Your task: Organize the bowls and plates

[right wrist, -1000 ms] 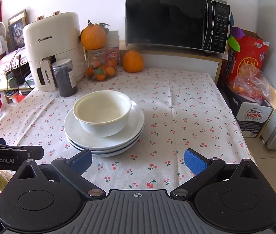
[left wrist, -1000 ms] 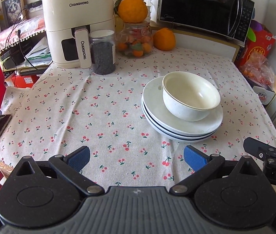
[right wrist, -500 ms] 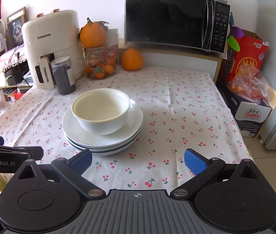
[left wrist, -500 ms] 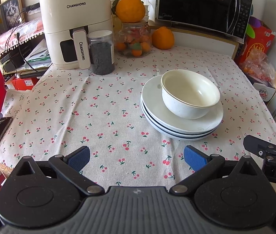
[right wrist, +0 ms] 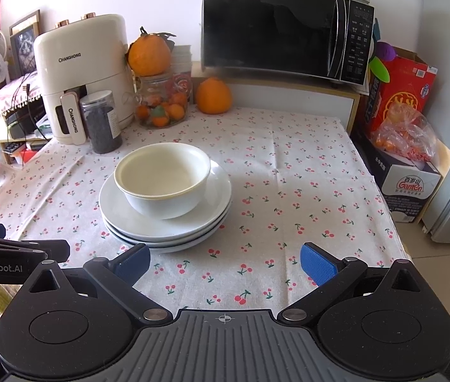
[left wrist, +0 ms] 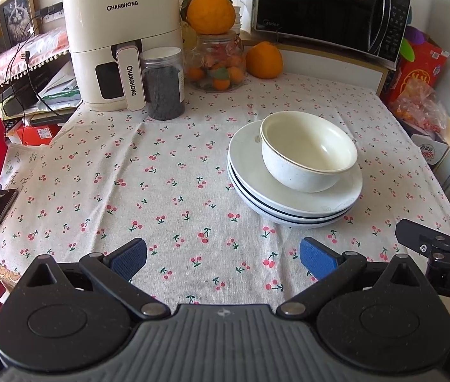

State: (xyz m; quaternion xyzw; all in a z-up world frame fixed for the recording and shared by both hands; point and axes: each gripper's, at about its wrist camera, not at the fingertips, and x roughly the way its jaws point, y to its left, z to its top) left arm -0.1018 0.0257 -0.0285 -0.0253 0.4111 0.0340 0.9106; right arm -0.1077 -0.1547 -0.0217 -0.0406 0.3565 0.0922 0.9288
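Observation:
A white bowl [left wrist: 309, 152] sits on a stack of three white plates [left wrist: 250, 178] on the cherry-print tablecloth, right of centre in the left wrist view. In the right wrist view the bowl [right wrist: 162, 178] and the plates [right wrist: 123, 213] lie left of centre. My left gripper [left wrist: 223, 254] is open and empty, over the table's front edge, short of the stack. My right gripper [right wrist: 225, 259] is open and empty, just in front of the stack. Each gripper shows at the side of the other's view.
A cream air fryer [left wrist: 120, 31], a dark-filled jar [left wrist: 162, 84], a glass jar of small fruit [left wrist: 218, 63] with an orange [left wrist: 210, 9] on top, another orange [left wrist: 264, 60] and a microwave [left wrist: 329, 9] stand at the back. Boxes [right wrist: 399, 146] sit beyond the table's right edge.
Both grippers have drifted slightly forward and up; the stack sits a little lower and closer in the right wrist view. The bowl and plates have not moved.

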